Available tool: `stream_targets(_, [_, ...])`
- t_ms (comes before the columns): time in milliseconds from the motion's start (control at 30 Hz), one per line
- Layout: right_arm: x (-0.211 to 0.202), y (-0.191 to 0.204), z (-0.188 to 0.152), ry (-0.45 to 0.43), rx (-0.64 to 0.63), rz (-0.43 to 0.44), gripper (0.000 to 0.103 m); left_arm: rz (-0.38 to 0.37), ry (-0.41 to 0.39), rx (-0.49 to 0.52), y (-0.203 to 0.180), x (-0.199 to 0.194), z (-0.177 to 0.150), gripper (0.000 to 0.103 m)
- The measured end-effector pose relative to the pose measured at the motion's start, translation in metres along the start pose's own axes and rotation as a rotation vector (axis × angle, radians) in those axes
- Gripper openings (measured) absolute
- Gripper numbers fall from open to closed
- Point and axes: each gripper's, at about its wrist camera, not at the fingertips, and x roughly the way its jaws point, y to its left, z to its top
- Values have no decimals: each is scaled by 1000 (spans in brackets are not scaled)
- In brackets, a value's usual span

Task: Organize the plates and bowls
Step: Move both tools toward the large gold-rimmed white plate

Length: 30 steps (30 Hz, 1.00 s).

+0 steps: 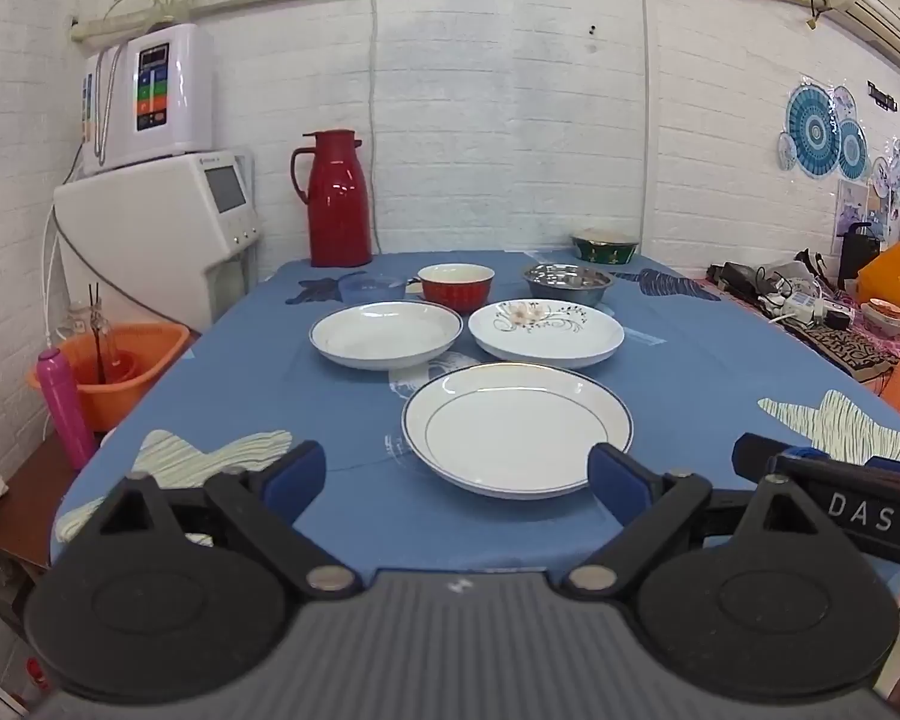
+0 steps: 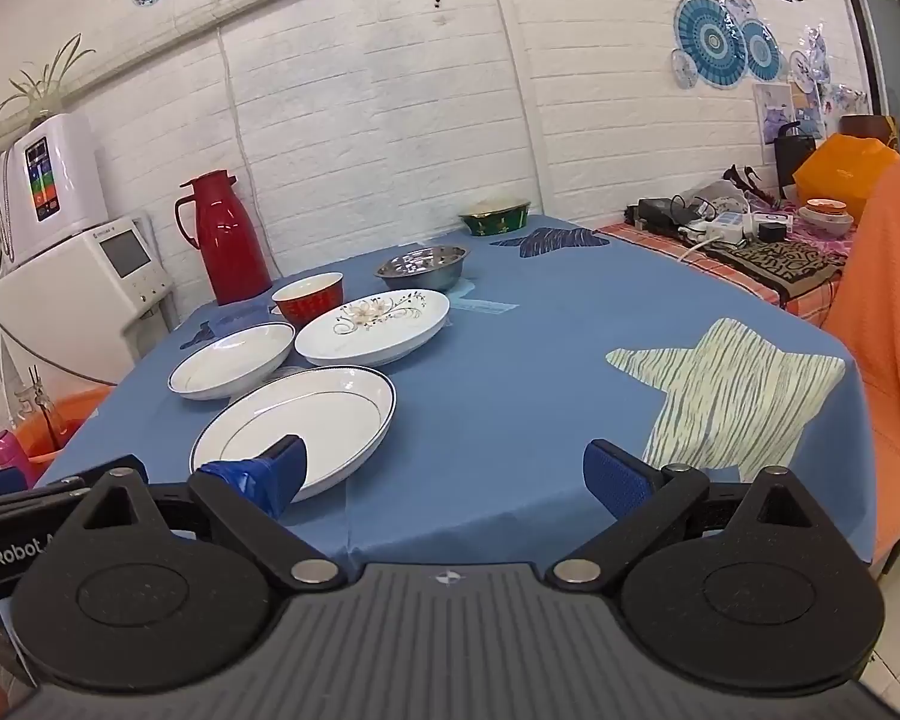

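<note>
Three white plates lie on the blue tablecloth: a rimmed one nearest me [image 1: 516, 435] [image 2: 297, 420], a plain one at back left [image 1: 386, 335] [image 2: 233, 359], and a flowered one at back right [image 1: 545, 331] [image 2: 373, 325]. Behind them stand a red bowl [image 1: 456, 285] [image 2: 309, 297], a steel bowl [image 1: 567, 283] [image 2: 423, 266], a green bowl [image 1: 605, 245] [image 2: 496, 215] and a small blue bowl [image 1: 369, 288]. My left gripper [image 1: 459, 480] is open just short of the nearest plate, holding nothing. My right gripper [image 2: 450, 474] is open to that plate's right, empty.
A red thermos [image 1: 337, 199] [image 2: 227, 238] stands at the table's back left corner. White appliances [image 1: 162, 222] and an orange basin [image 1: 123, 369] are off the left side. A cluttered side table [image 2: 744, 240] and orange cloth [image 2: 888, 330] are on the right.
</note>
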Motion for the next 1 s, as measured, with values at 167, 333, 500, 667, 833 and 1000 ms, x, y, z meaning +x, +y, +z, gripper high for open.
stream_targets(167, [0,-2,1,5,12,-4,87,2,-5,3,-1,-1,0,93])
stream_targets(333, [1,-3,1,10,12,1,87,-4,-12,12,-5,-3,1,93])
stream_targets(500, [1,-3,0,11,11,5,87,-6,-17,18,-7,-4,0,93])
stream_targets(667, [2,-3,0,17,17,2,87,-8,-12,15,-5,-3,0,93])
stream_targets(833, [3,-5,-2,21,26,3,87,-6,-10,16,-5,-3,0,93])
stream_targets(1000, [5,-4,-2,26,26,6,87,-6,-8,14,-5,-2,-1,93])
